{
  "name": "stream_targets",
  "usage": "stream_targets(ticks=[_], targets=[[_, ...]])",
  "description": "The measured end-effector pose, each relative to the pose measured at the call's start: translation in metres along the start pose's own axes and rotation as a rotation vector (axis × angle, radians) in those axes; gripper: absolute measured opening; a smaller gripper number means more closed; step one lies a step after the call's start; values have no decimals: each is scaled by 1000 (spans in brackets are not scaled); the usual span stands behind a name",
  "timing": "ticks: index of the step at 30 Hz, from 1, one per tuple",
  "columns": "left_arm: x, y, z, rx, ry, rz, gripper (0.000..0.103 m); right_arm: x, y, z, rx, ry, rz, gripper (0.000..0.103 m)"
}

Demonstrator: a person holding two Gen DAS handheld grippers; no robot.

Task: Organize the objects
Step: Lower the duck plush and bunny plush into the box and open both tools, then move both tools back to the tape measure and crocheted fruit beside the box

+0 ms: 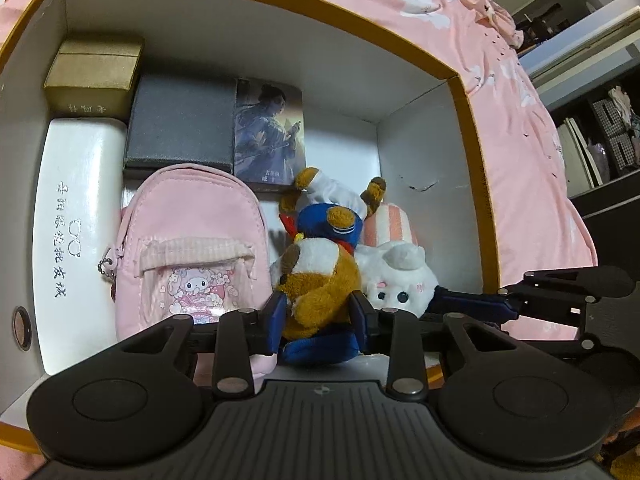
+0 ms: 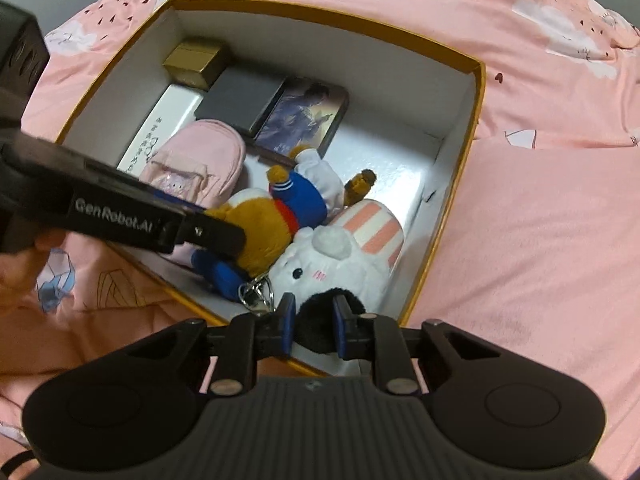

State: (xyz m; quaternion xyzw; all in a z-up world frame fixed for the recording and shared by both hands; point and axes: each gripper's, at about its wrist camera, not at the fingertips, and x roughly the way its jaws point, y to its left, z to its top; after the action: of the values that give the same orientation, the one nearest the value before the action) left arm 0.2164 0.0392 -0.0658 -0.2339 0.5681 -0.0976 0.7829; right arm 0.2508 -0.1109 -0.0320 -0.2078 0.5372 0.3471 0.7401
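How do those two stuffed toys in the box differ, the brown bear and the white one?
The brown bear wears a blue and white outfit; the white plush has pink and white stripes on its body. The bear is held by the left gripper at its head; the white plush is held by the right gripper at a black fuzzy part. A metal keyring shows beside the bear, none by the white plush. Both lie side by side inside the box.

Counted inside the one open cardboard box (image 1: 472, 128) are two plush toys, one pink pouch (image 1: 192, 248), one white glasses case (image 1: 72, 216), one gold box (image 1: 94, 76), one grey box (image 1: 180, 120) and one illustrated box (image 1: 270, 132).
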Motion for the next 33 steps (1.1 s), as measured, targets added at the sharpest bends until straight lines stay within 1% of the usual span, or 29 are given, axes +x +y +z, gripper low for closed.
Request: stream_targets(ticks=[3,5,7,11,14,16,18,21,23,26,29,31,33], targets=[[-1,-4,-1,14,-4,17,39,-1,-1,-1,5,0,3,21],[-7,-7,-5,32,-33,22,39,-6,-1,-3,10,-16,7,23],[-20,-14,-11,67,-92,33,39,-18,-2,-8,22,-65,21,25],[-50,-34,-31,182,-192,15,39,-46,4,-27,47,-192,53,25],[-66,-49,-48,253,-233,44,39,-60,13,-45,66,-269,69,29],[-72,-55,-58,265,-245,63,39,-66,18,-57,84,-309,65,30],[-74,-59,-65,267,-244,74,39,-71,23,-68,97,-347,54,32],[-78,-63,-78,285,-241,94,39,-78,28,-85,115,-399,38,40],[-78,-66,-87,303,-234,101,39,-80,30,-94,123,-420,16,42],[-76,-68,-99,301,-217,98,39,-74,30,-109,147,-416,-25,43],[-70,-68,-109,317,-191,100,39,-66,27,-124,188,-399,-31,43],[-62,-67,-115,335,-156,91,40,-61,27,-135,208,-386,-43,43],[-52,-66,-122,354,-116,83,42,-55,28,-146,216,-373,-74,43]])
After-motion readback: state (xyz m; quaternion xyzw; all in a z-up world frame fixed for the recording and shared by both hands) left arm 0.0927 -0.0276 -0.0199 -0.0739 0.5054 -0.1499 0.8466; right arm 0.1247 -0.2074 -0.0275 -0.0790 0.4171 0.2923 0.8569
